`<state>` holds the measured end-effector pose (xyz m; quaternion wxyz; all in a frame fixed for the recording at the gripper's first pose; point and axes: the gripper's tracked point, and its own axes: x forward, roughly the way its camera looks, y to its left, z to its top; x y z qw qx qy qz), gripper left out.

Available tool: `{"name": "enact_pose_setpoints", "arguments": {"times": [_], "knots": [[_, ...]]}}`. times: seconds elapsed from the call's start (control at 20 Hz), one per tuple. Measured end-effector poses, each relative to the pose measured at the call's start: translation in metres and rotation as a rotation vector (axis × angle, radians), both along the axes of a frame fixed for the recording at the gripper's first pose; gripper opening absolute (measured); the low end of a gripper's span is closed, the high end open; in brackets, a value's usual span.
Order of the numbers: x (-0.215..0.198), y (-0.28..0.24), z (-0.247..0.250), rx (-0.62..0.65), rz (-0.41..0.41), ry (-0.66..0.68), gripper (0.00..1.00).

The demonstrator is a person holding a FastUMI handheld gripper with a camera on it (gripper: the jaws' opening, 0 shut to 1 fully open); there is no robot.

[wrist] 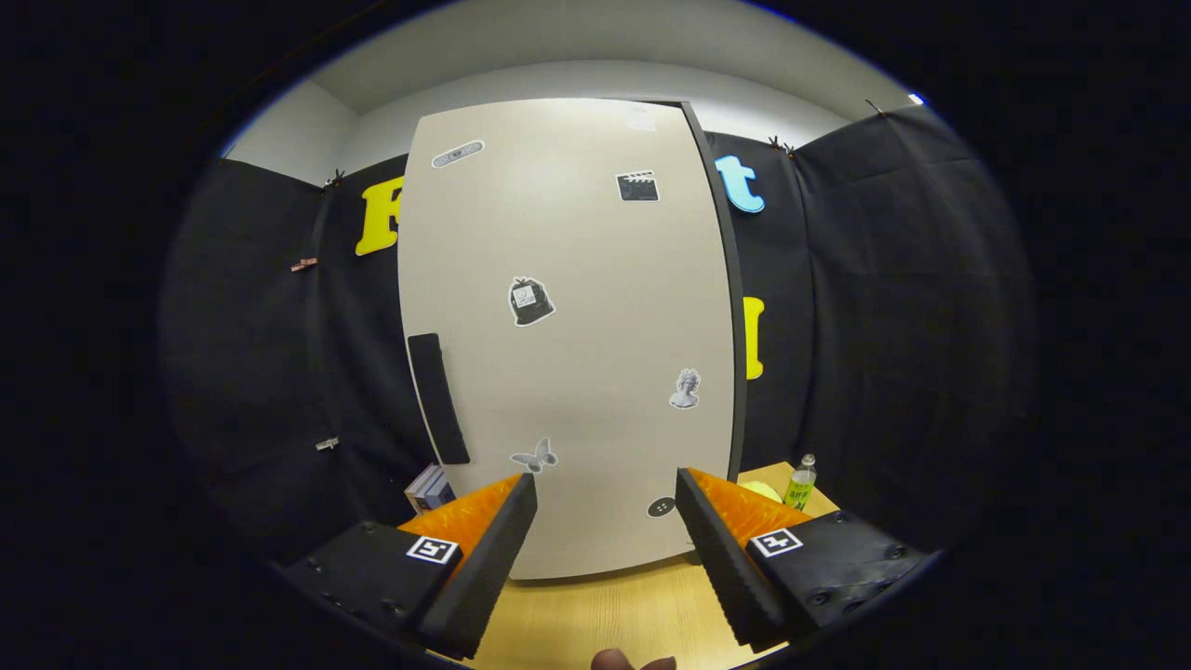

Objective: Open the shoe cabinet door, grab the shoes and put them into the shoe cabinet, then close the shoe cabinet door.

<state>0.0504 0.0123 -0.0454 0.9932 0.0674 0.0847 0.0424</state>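
Now gripper (605, 493) open, empty, facing closed shoe cabinet door (568, 335), its handle (438, 398) beyond.

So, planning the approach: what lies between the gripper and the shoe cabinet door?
Only bare wooden tabletop in the gripper view: the open gripper faces the closed shoe cabinet door, nothing between.

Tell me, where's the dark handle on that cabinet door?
In the gripper view, the handle runs upright along the left edge of the shoe cabinet door, above the butterfly sticker and beyond the open claw, nearer its left finger.
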Motion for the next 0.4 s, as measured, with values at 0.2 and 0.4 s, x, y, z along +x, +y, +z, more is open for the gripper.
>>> {"name": "enact_pose_setpoints", "arguments": {"times": [0.2,0.4], "knots": [[-0.008,-0.01,-0.005,0.004,-0.007,0.001,0.98],[-0.011,-0.02,-0.008,-0.005,-0.014,-0.001,0.98]]}}
